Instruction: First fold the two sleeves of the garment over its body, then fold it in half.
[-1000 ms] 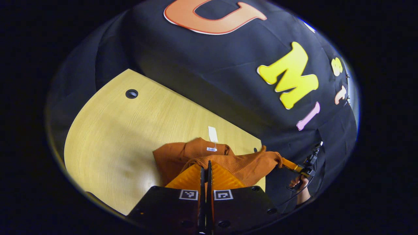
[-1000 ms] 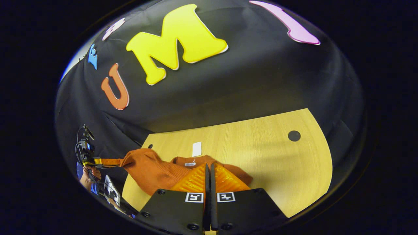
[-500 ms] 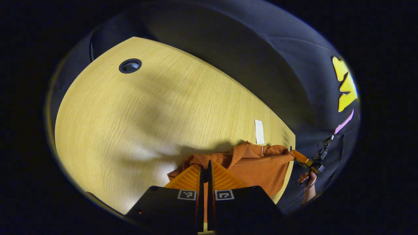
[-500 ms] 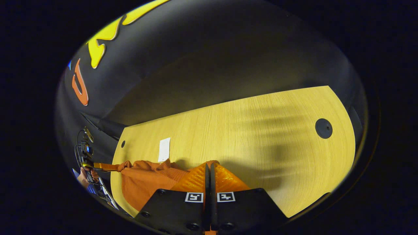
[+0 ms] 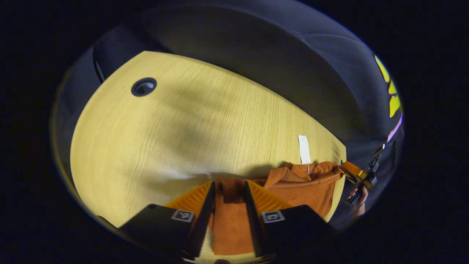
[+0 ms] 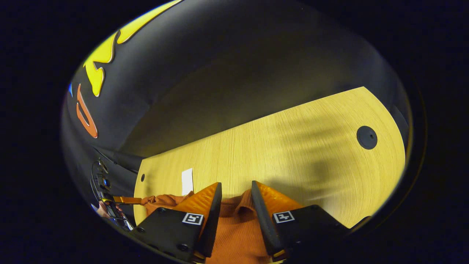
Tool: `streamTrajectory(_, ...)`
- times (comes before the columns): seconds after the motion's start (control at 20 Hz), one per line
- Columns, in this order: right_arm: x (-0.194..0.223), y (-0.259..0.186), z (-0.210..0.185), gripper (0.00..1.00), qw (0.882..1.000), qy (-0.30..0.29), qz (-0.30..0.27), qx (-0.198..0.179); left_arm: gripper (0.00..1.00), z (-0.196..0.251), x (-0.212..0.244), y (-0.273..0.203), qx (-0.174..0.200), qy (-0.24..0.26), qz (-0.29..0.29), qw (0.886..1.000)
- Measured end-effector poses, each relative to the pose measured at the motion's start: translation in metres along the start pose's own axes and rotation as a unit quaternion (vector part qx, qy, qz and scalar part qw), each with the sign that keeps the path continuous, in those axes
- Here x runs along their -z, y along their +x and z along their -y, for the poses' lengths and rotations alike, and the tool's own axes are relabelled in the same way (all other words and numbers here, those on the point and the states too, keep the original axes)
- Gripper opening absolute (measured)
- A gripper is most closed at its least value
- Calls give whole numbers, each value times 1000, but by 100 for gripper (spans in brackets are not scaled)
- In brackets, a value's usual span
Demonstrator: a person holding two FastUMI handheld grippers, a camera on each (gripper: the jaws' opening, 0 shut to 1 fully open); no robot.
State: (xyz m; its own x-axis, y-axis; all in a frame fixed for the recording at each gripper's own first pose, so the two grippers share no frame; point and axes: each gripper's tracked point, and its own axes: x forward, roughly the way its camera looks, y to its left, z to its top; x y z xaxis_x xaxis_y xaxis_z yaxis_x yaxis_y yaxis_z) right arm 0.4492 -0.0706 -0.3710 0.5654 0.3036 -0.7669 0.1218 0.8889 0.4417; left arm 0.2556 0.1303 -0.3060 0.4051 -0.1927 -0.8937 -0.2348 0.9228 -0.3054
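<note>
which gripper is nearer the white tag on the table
Right. The right gripper is open over the garment, just beside the tag. The left gripper is open farther along the garment.

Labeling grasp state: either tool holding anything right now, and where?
Nothing held. Left tool and right tool are both open, fingers apart, with the garment lying slack on the table between them.

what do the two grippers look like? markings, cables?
Left gripper and right gripper: black angular bodies, each with two ribbed wedge jaws and a small square black-and-white marker at each jaw's base. In the right gripper view, dark cables loop off the far gripper, gripped by a hand.
</note>
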Motion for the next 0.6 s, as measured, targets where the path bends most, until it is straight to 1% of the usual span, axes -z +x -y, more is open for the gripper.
streamTrajectory(0.05, -1, -5, 1, 55, 1000, -2, 1, 3, 65, -3, -4, -9, -10, 1, 11, 1000)
streamTrajectory(0.1, -3, -10, -1, 55, 1000, -1, 10, 3, 87, -3, -8, -16, -12, -2, 24, 1000)
streamTrajectory(0.15, -9, -16, -3, 57, 1000, -3, 22, 7, 90, -5, -12, -22, -16, -5, 39, 999)
streamTrajectory(0.2, -13, -21, -3, 72, 999, -9, 34, 15, 90, -8, -16, -30, -27, -7, 57, 998)
streamTrajectory(0.25, -18, -30, -5, 76, 998, -18, 48, 24, 100, -9, -20, -41, -34, -5, 81, 996)
streamTrajectory(0.3, -21, -41, -10, 77, 997, -30, 64, 30, 90, -7, -26, -55, -41, -2, 108, 993)
streamTrajectory(0.35, -23, -56, -19, 75, 995, -47, 81, 36, 91, 1, -31, -69, -41, 5, 139, 989)
streamTrajectory(0.4, -25, -73, -26, 87, 992, -69, 100, 45, 91, 12, -35, -86, -41, 14, 175, 984)
streamTrajectory(0.45, -27, -91, -36, 87, 987, -88, 124, 52, 91, 25, -36, -106, -41, 22, 206, 977)
streamTrajectory(0.5, -26, -113, -50, 92, 982, -106, 147, 58, 91, 40, -37, -130, -38, 28, 243, 969)
streamTrajectory(0.55, -22, -137, -68, 92, 976, -121, 171, 60, 92, 58, -36, -155, -32, 31, 280, 959)
streamTrajectory(0.6, -19, -164, -86, 86, 969, -136, 197, 59, 93, 76, -31, -182, -26, 35, 309, 950)
